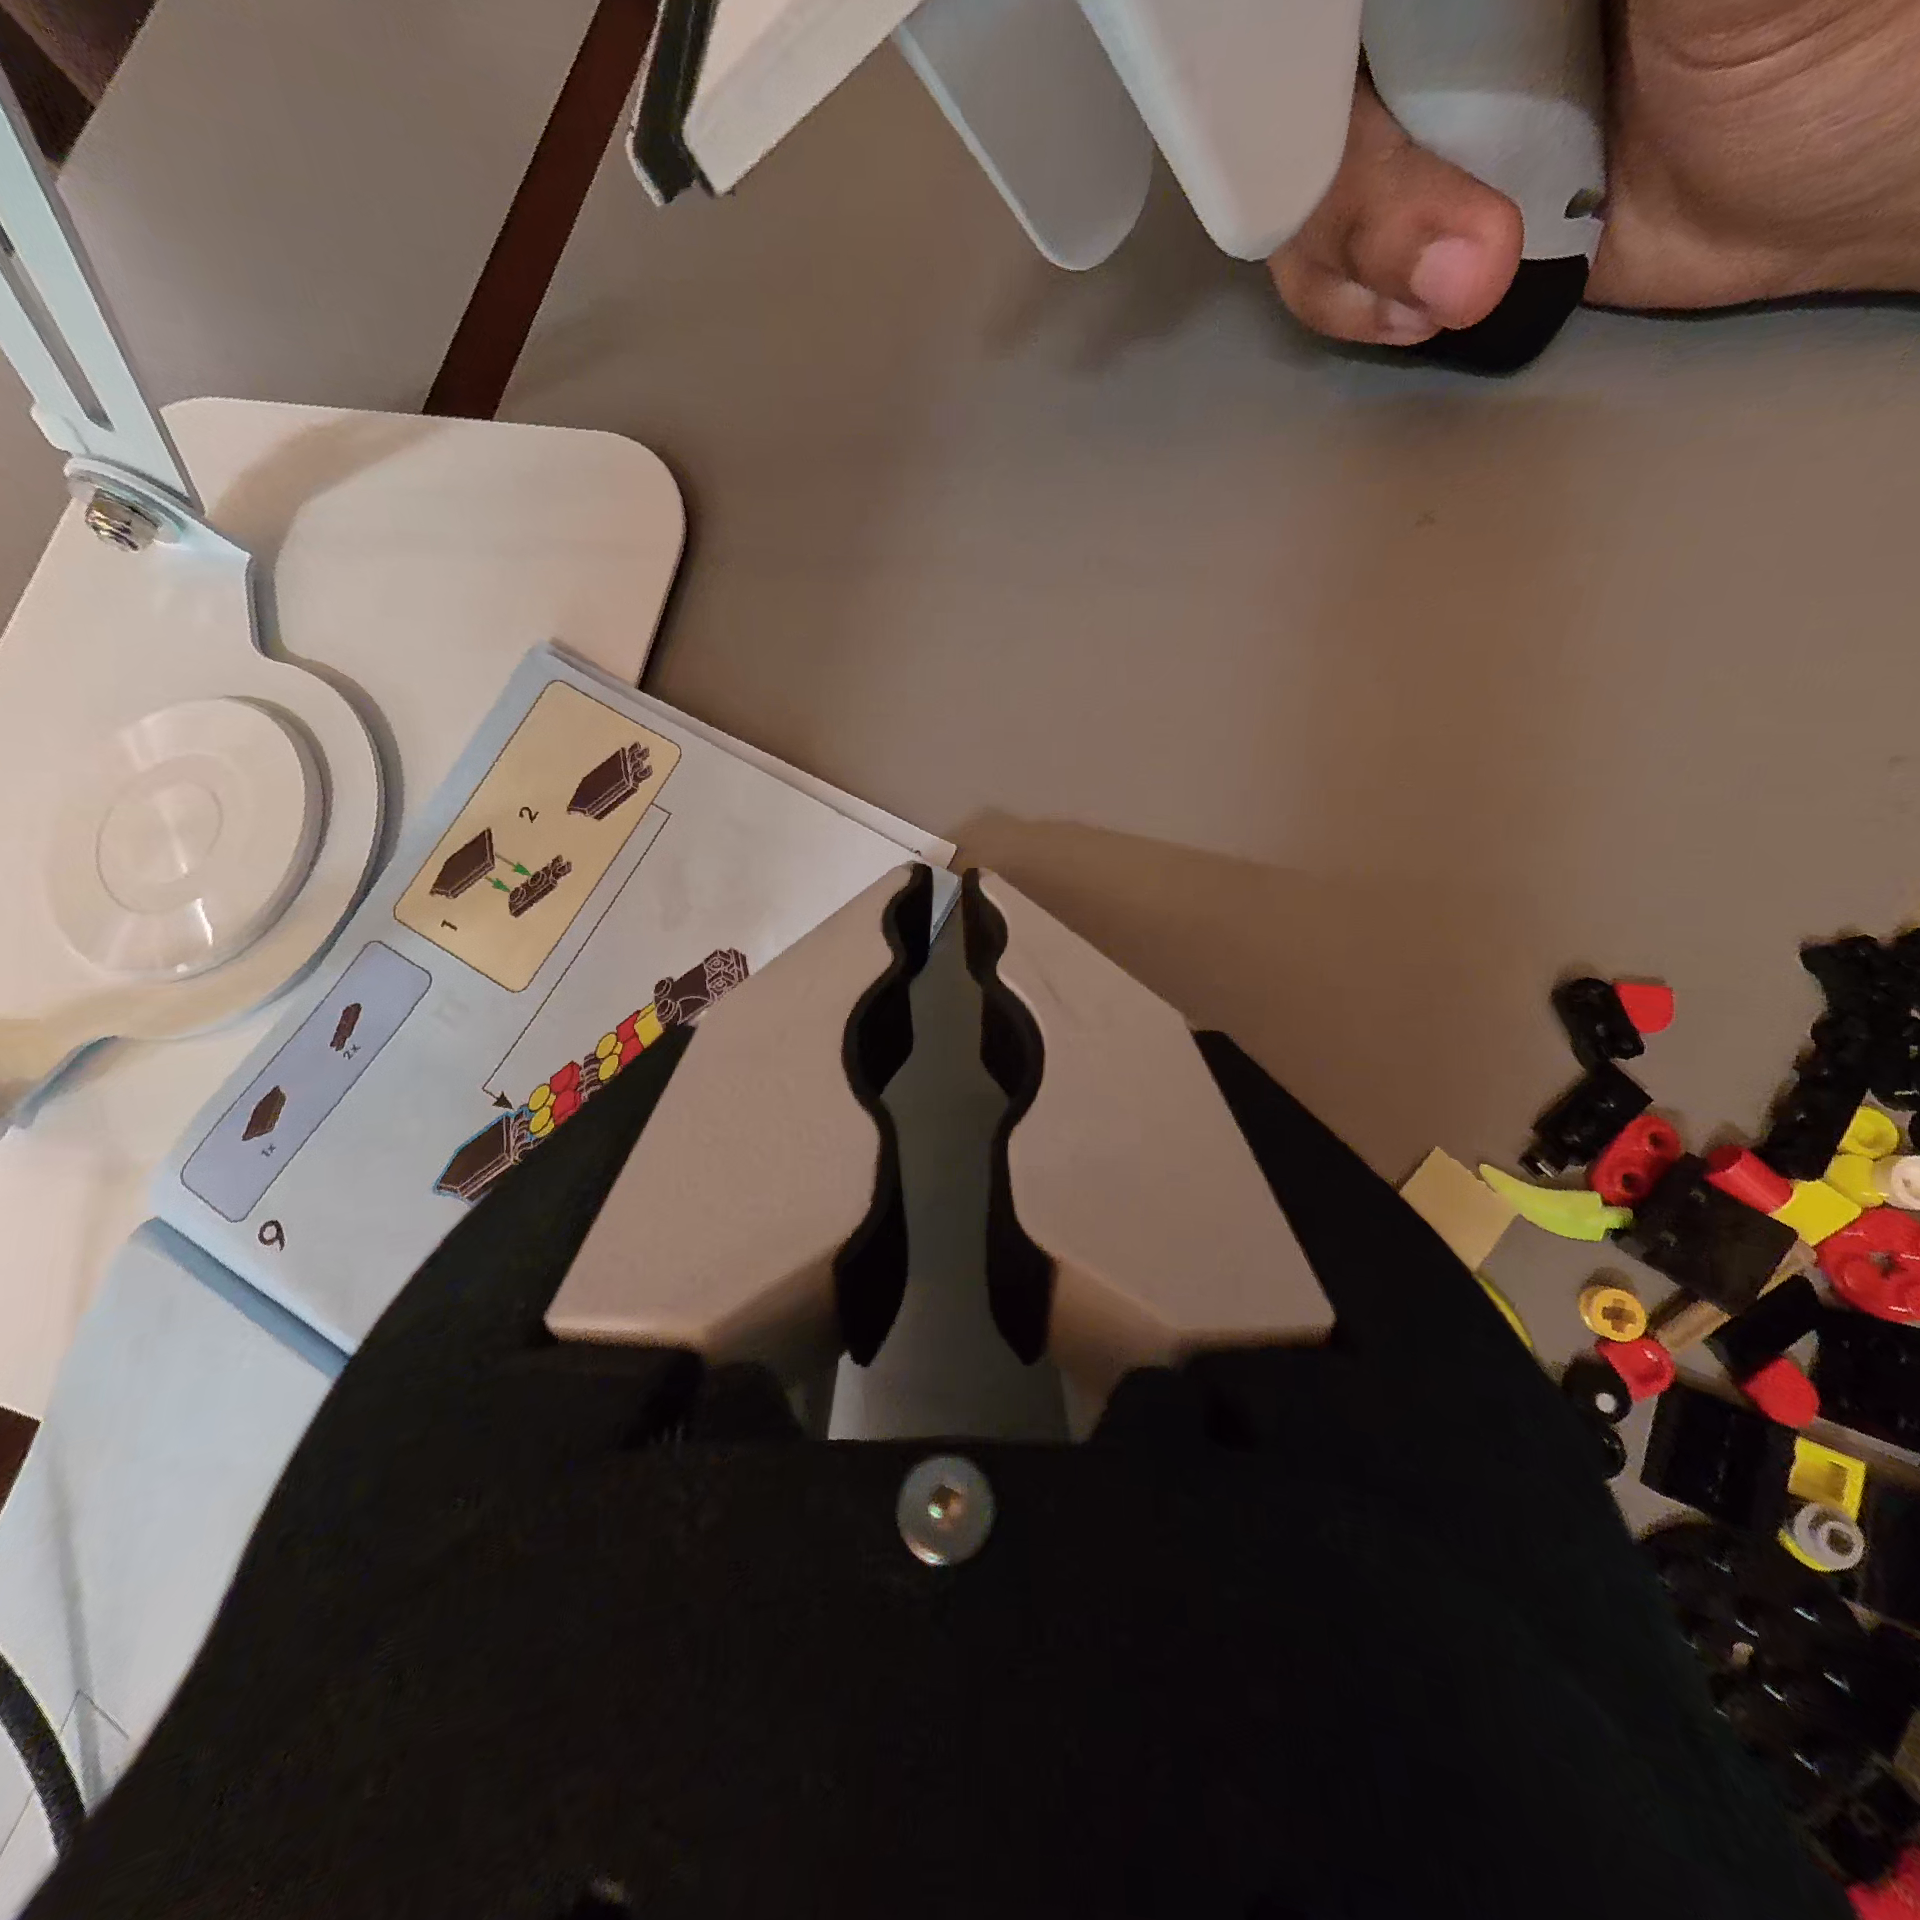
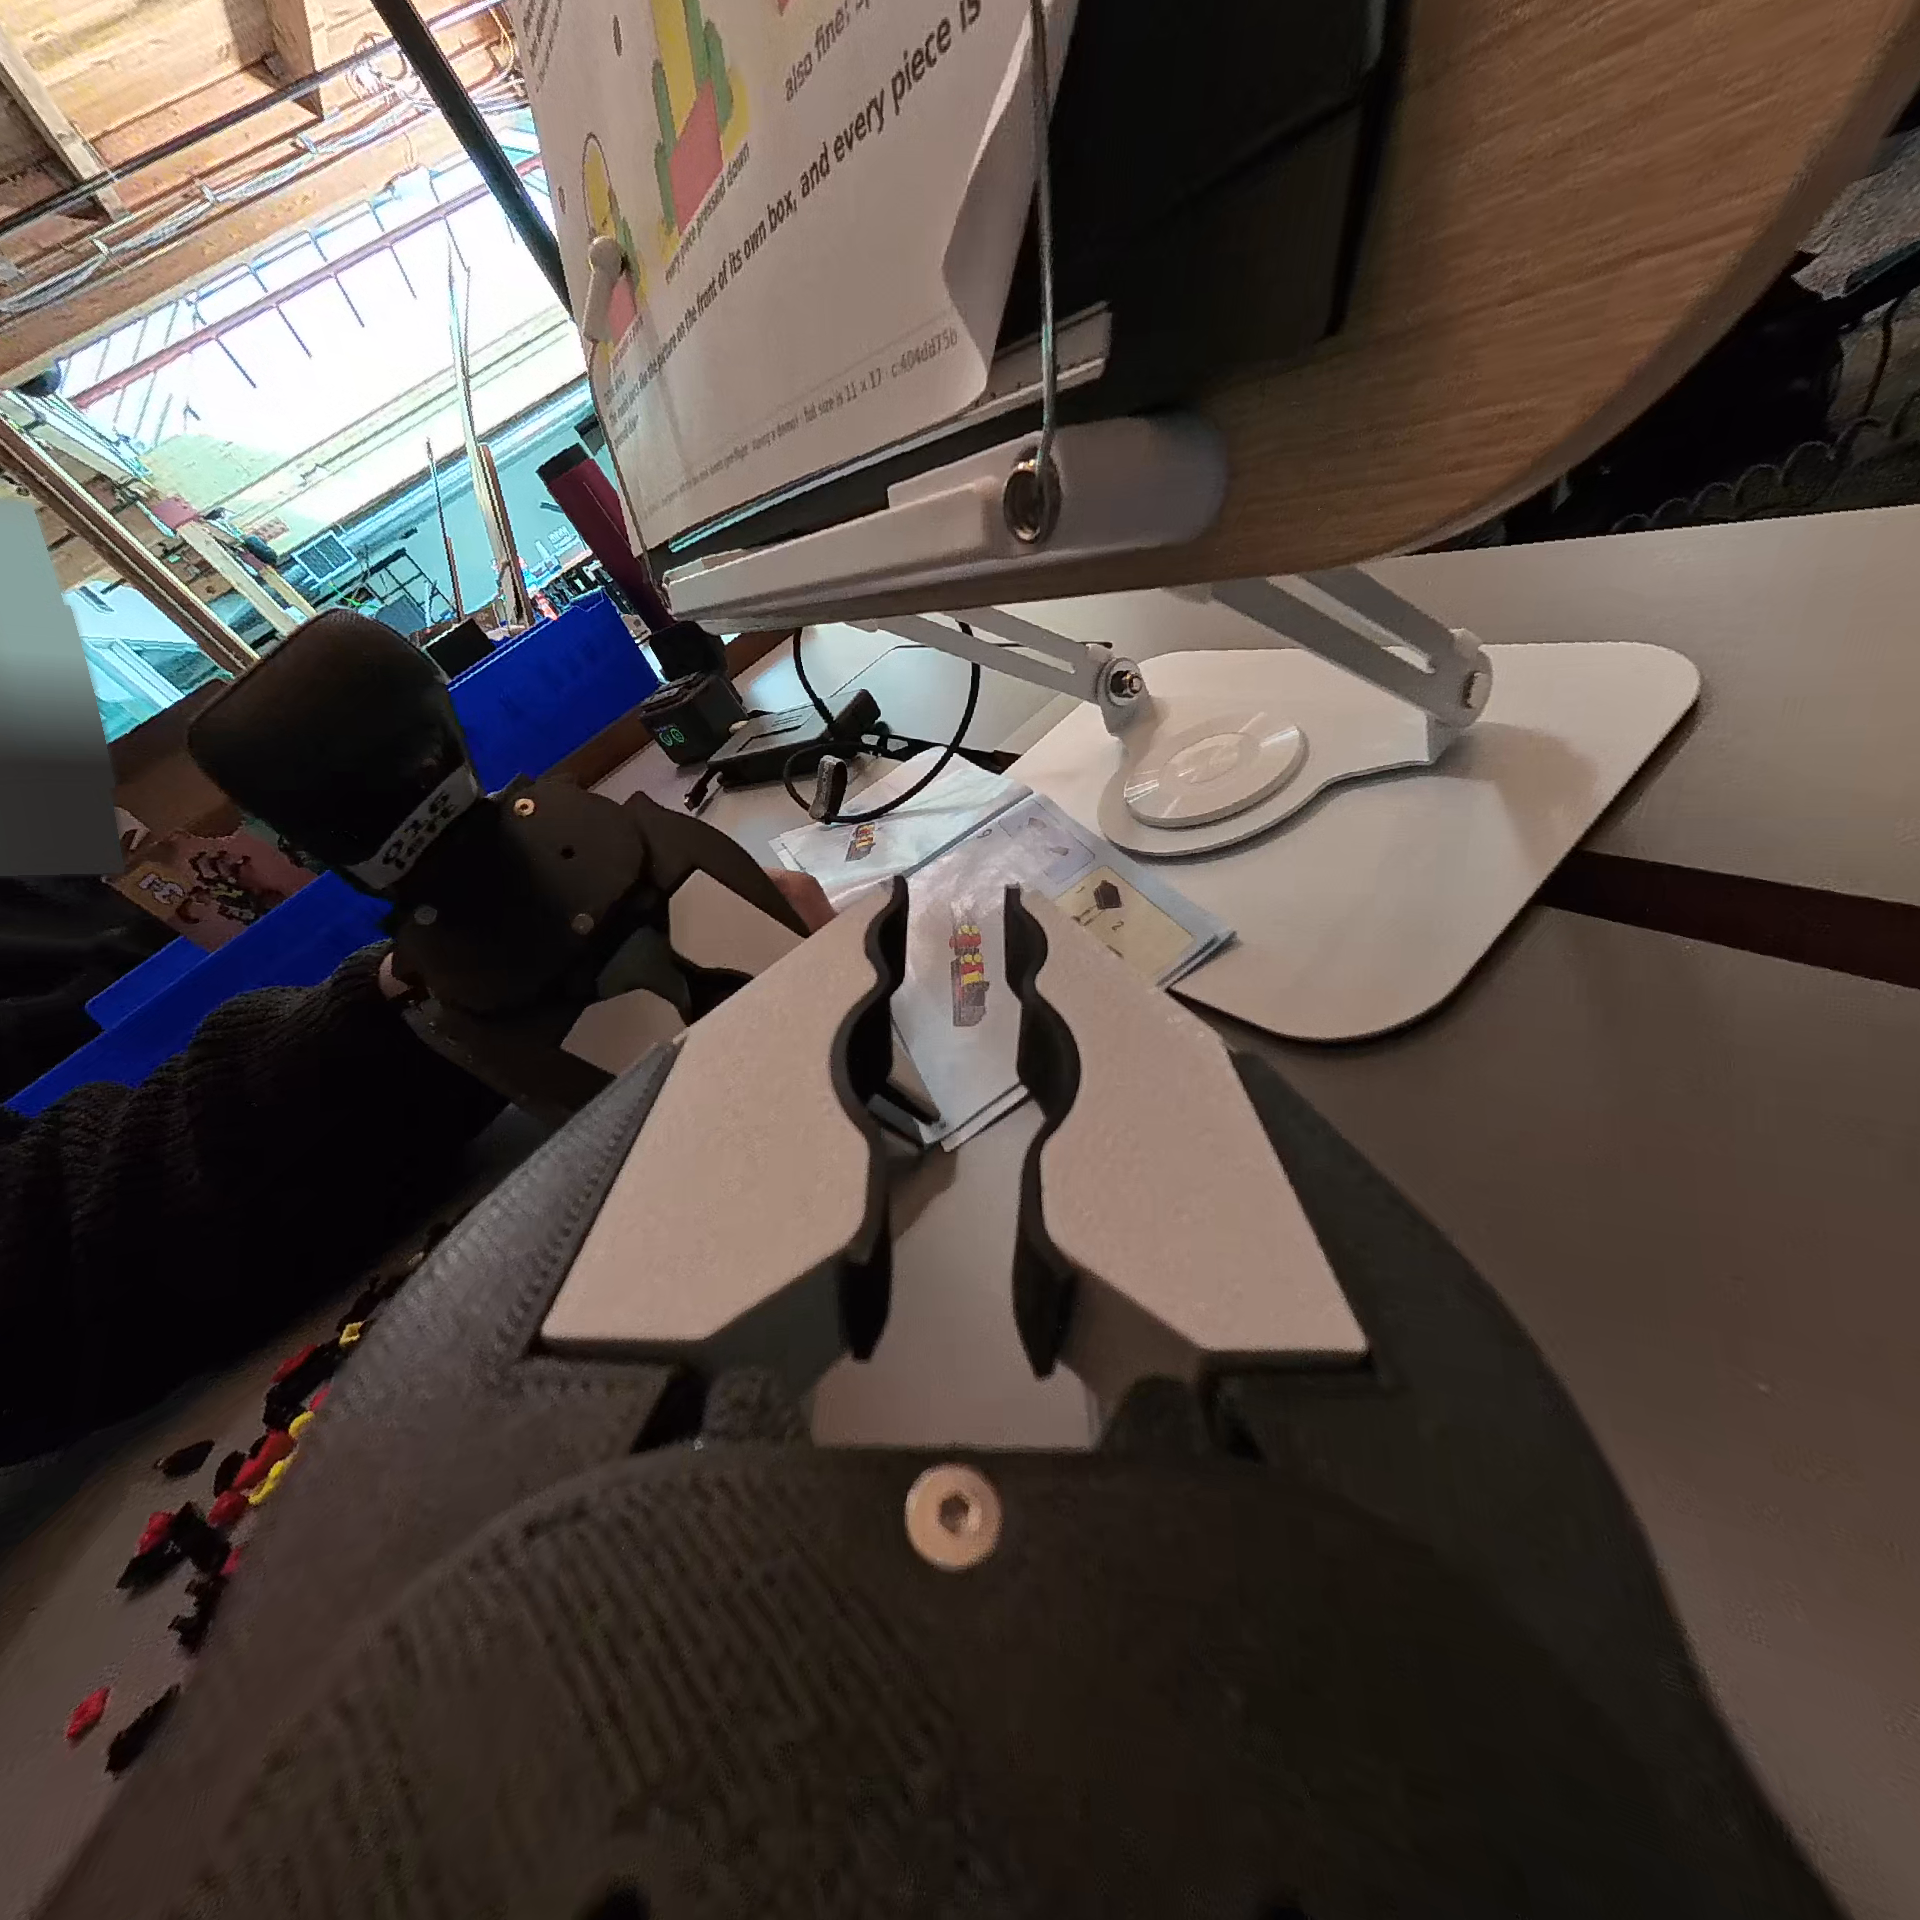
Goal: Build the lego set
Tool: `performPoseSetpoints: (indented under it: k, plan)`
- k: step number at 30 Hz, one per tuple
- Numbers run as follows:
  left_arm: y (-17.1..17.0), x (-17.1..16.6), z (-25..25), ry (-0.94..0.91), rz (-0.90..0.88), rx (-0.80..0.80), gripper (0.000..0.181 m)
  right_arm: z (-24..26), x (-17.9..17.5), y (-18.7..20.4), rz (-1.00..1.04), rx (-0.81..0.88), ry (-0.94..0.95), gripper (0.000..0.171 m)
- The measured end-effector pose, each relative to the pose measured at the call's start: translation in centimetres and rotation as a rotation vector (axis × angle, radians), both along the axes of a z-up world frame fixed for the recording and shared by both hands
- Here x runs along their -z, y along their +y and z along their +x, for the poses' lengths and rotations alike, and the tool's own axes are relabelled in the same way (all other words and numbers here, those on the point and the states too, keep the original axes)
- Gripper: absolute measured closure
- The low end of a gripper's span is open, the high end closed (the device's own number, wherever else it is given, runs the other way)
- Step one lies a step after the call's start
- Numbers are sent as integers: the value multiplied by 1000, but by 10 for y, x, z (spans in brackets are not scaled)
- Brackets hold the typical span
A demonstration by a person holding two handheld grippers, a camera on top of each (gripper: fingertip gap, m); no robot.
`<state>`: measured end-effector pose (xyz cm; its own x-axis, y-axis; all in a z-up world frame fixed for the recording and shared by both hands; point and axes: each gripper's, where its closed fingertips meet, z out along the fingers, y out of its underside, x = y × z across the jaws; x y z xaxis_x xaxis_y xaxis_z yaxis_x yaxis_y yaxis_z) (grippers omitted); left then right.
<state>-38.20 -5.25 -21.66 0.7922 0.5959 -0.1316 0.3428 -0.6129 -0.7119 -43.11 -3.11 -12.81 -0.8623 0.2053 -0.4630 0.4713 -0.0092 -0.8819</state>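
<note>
Loose lego pieces [image 1: 1745, 1247] in black, red and yellow lie in a pile at the right of the left wrist view and show again at the lower left of the right wrist view [image 2: 239, 1475]. An open instruction booklet [image 1: 582, 883] lies on the grey table. My left gripper [image 1: 943, 883] hovers over the booklet's right edge, its jaws almost together and empty. My right gripper [image 2: 954, 904] is slightly open and empty, pointing at the booklet [image 2: 1132, 914] from farther back. Its white fingers [image 1: 790, 94] and the holding hand [image 1: 1766, 156] show at the top of the left wrist view.
A white stand base [image 1: 208, 727] sits just behind the booklet and carries a tilted board with a printed sheet [image 2: 790, 260]. Blue bins [image 2: 540, 686], a charger and cables [image 2: 790, 748] lie at the far left. The left gripper [image 2: 540, 894] and a dark sleeve fill the left. There is about 10 centimeters between the tips of the two grippers.
</note>
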Motion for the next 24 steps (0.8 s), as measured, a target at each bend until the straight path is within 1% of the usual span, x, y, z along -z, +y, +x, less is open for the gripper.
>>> performPoseSetpoints:
  k: [3, 11, 24]
  plan:
    - [0, 0, 0, -2, 5, -3, 181, 0, 0, 0, -1, 0, -1, 154]
    - [-1, -1, -2, -5, 14, -11, 181, 0, 0, 0, -1, 0, -2, 154]
    - [-18, -21, -11, 22, 111, -70, 181, 0, 0, 0, -3, -1, -4, 154]
